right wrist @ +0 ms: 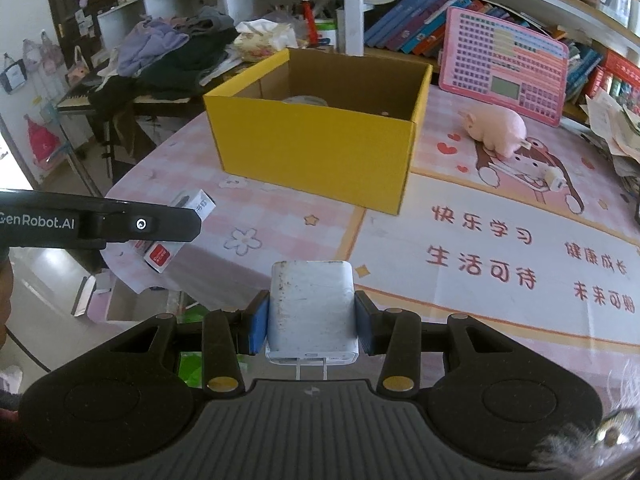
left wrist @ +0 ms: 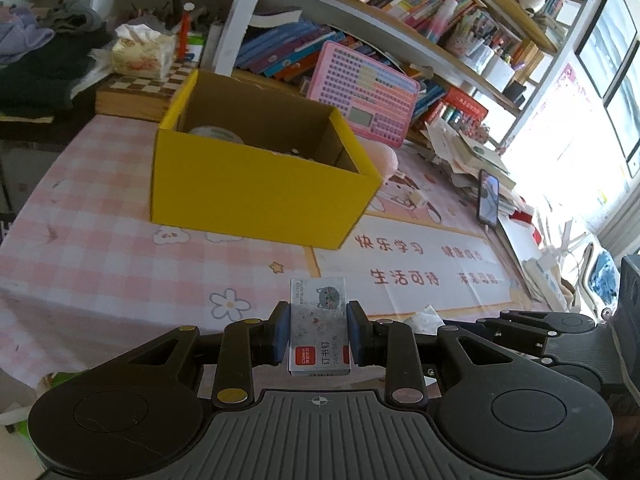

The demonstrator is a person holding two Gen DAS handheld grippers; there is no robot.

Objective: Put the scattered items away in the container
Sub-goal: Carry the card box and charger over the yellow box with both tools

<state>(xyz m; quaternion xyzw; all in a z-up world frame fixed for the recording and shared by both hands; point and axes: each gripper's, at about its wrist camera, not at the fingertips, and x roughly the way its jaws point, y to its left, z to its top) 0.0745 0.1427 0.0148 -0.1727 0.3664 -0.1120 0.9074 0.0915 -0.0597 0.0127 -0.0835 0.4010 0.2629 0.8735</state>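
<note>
A yellow cardboard box [left wrist: 256, 196] stands open on the pink checked tablecloth; it also shows in the right wrist view [right wrist: 316, 152], with a round whitish item inside. My left gripper [left wrist: 319, 332] is shut on a small box of staples [left wrist: 319, 320], held above the table's near edge; that box shows at the left in the right wrist view [right wrist: 160, 254]. My right gripper [right wrist: 311, 326] is shut on a white wall charger [right wrist: 311, 308], prongs toward the camera. A pink plush pig [right wrist: 496, 128] and a small white item [right wrist: 554, 178] lie on the table right of the box.
A pink keyboard toy [right wrist: 504, 68] leans against books at the back. A phone [left wrist: 489, 198] stands by a paper pile at the right. A tissue box [left wrist: 142, 54] and heaped clothes [right wrist: 172, 56] sit behind the box. The left gripper's arm [right wrist: 100, 222] crosses the right view's left side.
</note>
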